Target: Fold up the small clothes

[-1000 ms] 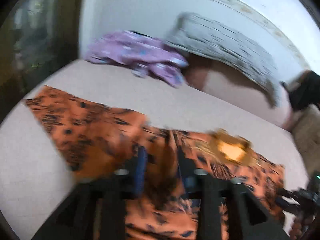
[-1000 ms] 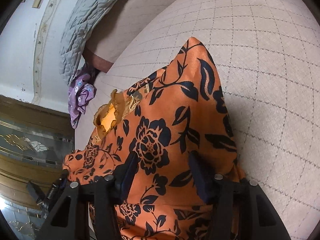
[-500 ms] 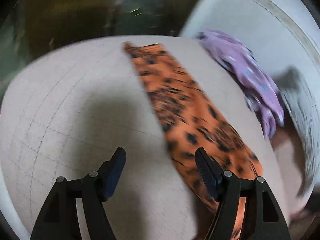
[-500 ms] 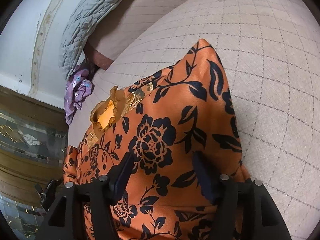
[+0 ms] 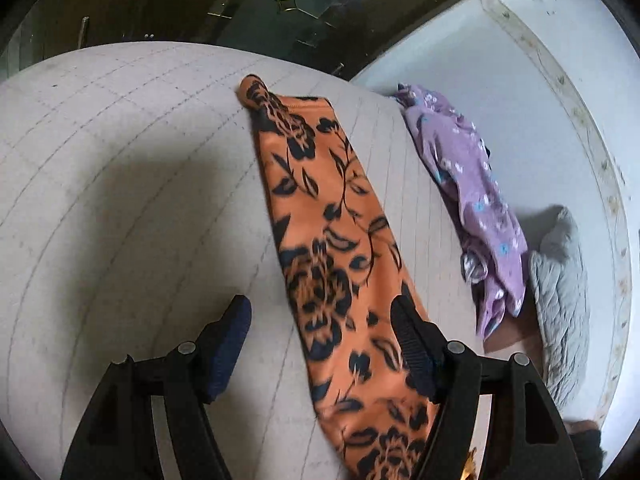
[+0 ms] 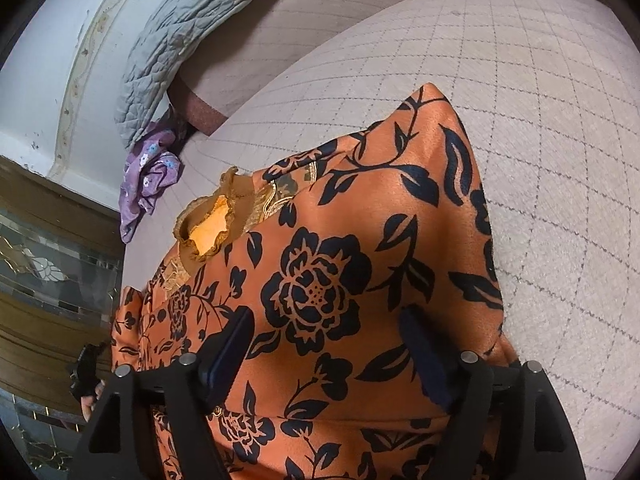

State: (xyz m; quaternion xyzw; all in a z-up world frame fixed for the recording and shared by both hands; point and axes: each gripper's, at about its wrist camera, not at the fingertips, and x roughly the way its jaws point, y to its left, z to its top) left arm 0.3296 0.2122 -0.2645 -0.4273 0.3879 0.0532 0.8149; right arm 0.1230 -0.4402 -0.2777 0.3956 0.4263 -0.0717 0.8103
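My left gripper (image 5: pixel 320 330) has its fingers spread wide apart, holding nothing. It hangs over the quilted cream bedspread (image 5: pixel 120 184), and its right finger (image 5: pixel 412 344) overlaps the edge of the orange floral garment (image 5: pixel 332 248) at the lower centre of the left wrist view; whether it touches the cloth I cannot tell. The garment's sleeve runs as a long narrow band from the lower right of that frame up to a bunched cuff near the top centre, lying flat on the bedspread. A dark shadow falls on the bedspread to the left of it.

My right gripper (image 6: pixel 326 340) also has its fingers wide apart, with nothing clamped. In the right wrist view the garment (image 6: pixel 360 260) fills the lower centre of the frame, orange with black roses and leaves, and both fingers sit over it. Its frilled mustard neckline (image 6: pixel 212 220) lies open at centre left, showing a lighter orange lining. One pointed fold rises toward the upper right of centre.

A crumpled purple flowered garment (image 5: pixel 472 184) lies at the right of the left view, well apart from the orange one. Just beyond it sits a grey quilted pillow (image 5: pixel 564 300) against the white wall (image 5: pixel 520 80).
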